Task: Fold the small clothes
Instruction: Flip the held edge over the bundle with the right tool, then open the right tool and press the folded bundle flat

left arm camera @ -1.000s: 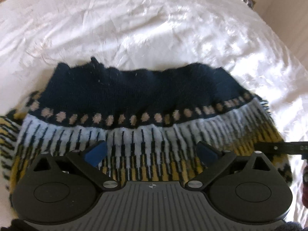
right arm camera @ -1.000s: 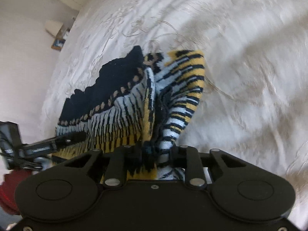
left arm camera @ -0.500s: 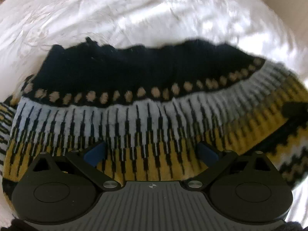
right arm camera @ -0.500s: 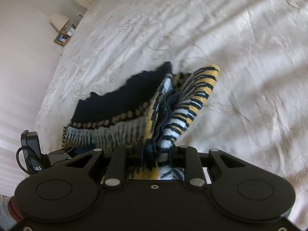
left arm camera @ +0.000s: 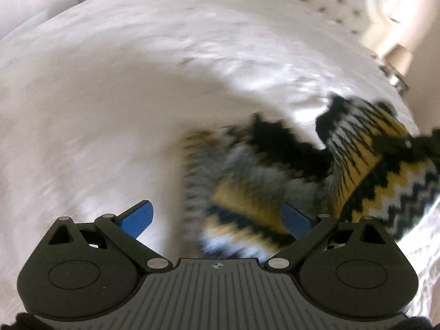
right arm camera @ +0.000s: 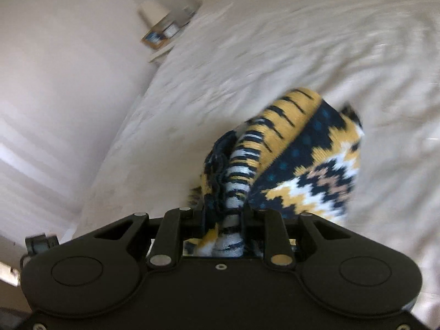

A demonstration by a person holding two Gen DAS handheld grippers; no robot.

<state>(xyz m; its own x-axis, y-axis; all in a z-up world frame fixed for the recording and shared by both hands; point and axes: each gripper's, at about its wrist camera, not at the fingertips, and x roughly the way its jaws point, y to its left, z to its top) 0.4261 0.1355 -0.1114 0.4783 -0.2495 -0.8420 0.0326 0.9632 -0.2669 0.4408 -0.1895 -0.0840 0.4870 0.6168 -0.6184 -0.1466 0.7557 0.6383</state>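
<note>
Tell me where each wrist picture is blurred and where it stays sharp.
Left wrist view: the knitted garment and white bedspread are smeared by motion, while the left gripper stays crisp. Right wrist view: bedspread streaked, the garment sharper near the right gripper clamped on it; both views bulge with fisheye distortion.

Navy, mustard and white zigzag-and-stripe knitted sweater between black fingers; blue pads; white crinkled bedspread beyond.
</note>
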